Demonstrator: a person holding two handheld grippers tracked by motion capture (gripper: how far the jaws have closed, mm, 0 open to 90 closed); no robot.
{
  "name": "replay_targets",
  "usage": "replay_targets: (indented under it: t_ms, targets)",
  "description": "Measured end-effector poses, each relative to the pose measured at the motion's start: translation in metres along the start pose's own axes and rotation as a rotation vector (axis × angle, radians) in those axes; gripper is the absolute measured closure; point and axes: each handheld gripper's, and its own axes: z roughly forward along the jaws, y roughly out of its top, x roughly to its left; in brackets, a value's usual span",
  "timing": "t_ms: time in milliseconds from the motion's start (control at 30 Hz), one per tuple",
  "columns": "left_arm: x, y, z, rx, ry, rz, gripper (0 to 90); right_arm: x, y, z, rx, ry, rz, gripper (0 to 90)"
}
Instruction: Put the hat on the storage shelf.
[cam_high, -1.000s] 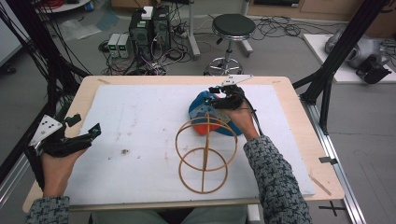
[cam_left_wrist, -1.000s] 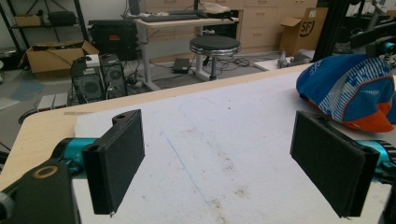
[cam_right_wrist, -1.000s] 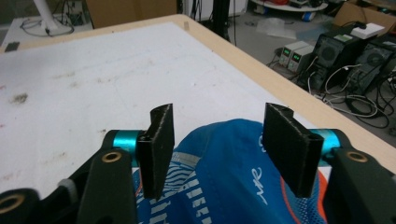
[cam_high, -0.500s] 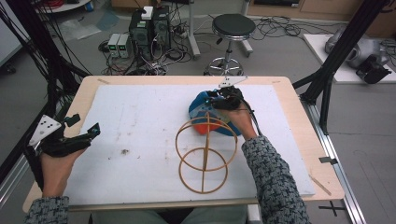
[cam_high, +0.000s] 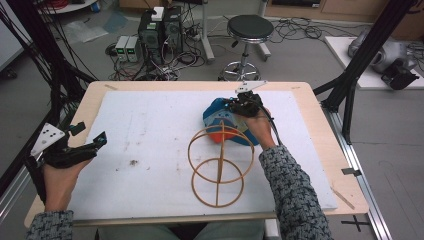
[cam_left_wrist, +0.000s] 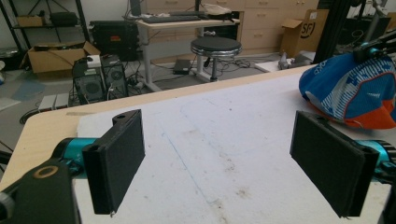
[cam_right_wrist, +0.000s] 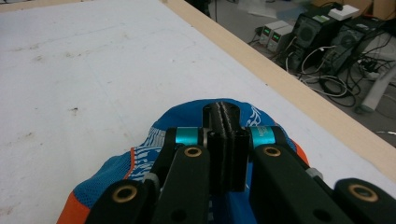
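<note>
Cap (cam_high: 225, 122), blue and orange, lies on white mat (cam_high: 150, 130) at about 2 o'clock from centre, behind wooden ring stand (cam_high: 220, 165). Right gripper (cam_high: 245, 106) jaws pressed together over the cap's top. Left gripper (cam_high: 87, 145) at 9 o'clock, jaws wide, empty.

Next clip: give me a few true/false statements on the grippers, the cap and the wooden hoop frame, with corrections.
1. The left gripper is open and holds nothing. True.
2. The right gripper is wide open above the cap. False: its fingers are pressed together against the cap's fabric.
3. The wooden hoop frame stands on the white mat, nearer the person than the cap. True.
4. The cap is plain black. False: it is blue, white and orange.
</note>
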Motion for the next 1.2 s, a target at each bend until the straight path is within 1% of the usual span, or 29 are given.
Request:
replay_targets:
  t_ms: [33, 100, 133, 200, 233, 267, 300, 333, 367, 467, 500, 533, 567, 767, 833, 933, 967, 1000, 1067, 1133, 1200]
  targets:
    - [0.0, 0.0, 0.0, 0.001, 0.0, 0.0, 18.0, 0.0, 0.0, -0.001, -0.005, -0.005, -0.006, 89.6]
    - [0.0, 0.0, 0.0, 0.0, 0.0, 0.001, 18.0, -0.001, 0.002, -0.004, -0.015, -0.012, -0.004, 89.7]
    - [0.0, 0.0, 0.0, 0.0, 0.0, 0.001, 18.0, -0.001, 0.003, -0.009, -0.029, -0.022, 0.005, 89.7]
    - [0.0, 0.0, 0.0, 0.001, 0.0, 0.001, 18.0, -0.002, 0.004, -0.012, -0.045, -0.027, 0.005, 89.7]
    - [0.0, 0.0, 0.0, 0.0, 0.001, 0.0, 18.0, -0.003, 0.005, -0.017, -0.058, -0.034, 0.005, 89.7]
    - [0.0, 0.0, 0.0, 0.001, 0.001, 0.0, 18.0, -0.003, 0.005, -0.017, -0.058, -0.034, 0.005, 89.7]
    - [0.0, 0.0, 0.0, 0.0, 0.0, -0.001, 18.0, -0.006, 0.006, -0.024, -0.08, -0.044, 0.008, 89.7]
    - [0.0, 0.0, 0.0, 0.001, 0.0, 0.001, 18.0, -0.007, 0.007, -0.028, -0.089, -0.049, 0.014, 89.7]
    - [0.0, 0.0, 0.0, 0.0, 0.001, 0.001, 18.0, -0.007, 0.007, -0.028, -0.089, -0.049, 0.014, 89.7]
    - [-0.001, 0.0, 0.0, 0.0, 0.0, -0.001, 18.0, -0.01, 0.008, -0.038, -0.125, -0.061, 0.024, 89.7]
    - [-0.001, 0.0, 0.0, 0.001, 0.0, 0.0, 18.0, -0.011, 0.01, -0.045, -0.154, -0.073, 0.022, 89.7]
    - [0.0, 0.0, 0.0, 0.003, -0.001, 0.002, 18.0, -0.012, 0.01, -0.048, -0.169, -0.08, 0.026, 89.7]
    - [-0.001, 0.0, 0.0, 0.003, -0.001, 0.001, 18.0, -0.012, 0.01, -0.048, -0.169, -0.08, 0.026, 89.7]
    - [0.0, 0.0, 0.0, 0.0, 0.001, -0.002, 18.0, -0.016, 0.013, -0.069, -0.256, -0.096, 0.045, 89.8]
    - [0.0, 0.0, 0.0, 0.001, 0.001, -0.002, 18.0, -0.017, 0.015, -0.076, -0.286, -0.106, 0.04, 89.8]
    - [0.0, 0.0, 0.0, 0.001, 0.001, -0.002, 18.0, -0.017, 0.017, -0.087, -0.318, -0.117, 0.043, 89.8]
    - [0.0, 0.0, 0.0, 0.001, 0.001, -0.002, 18.0, -0.018, 0.018, -0.092, -0.33, -0.119, 0.046, 89.8]
    - [0.0, 0.0, 0.0, 0.002, 0.001, -0.002, 18.0, -0.018, 0.018, -0.094, -0.334, -0.12, 0.047, 89.8]
    - [0.0, 0.0, 0.0, 0.001, 0.002, -0.003, 18.0, -0.019, 0.019, -0.104, -0.359, -0.131, 0.047, 89.8]
    - [0.0, 0.0, 0.0, 0.001, 0.002, -0.003, 18.0, -0.02, 0.019, -0.111, -0.371, -0.145, 0.038, 89.8]
    - [0.0, 0.0, 0.0, 0.003, 0.002, -0.001, 18.0, -0.021, 0.019, -0.12, -0.378, -0.155, 0.04, 89.8]
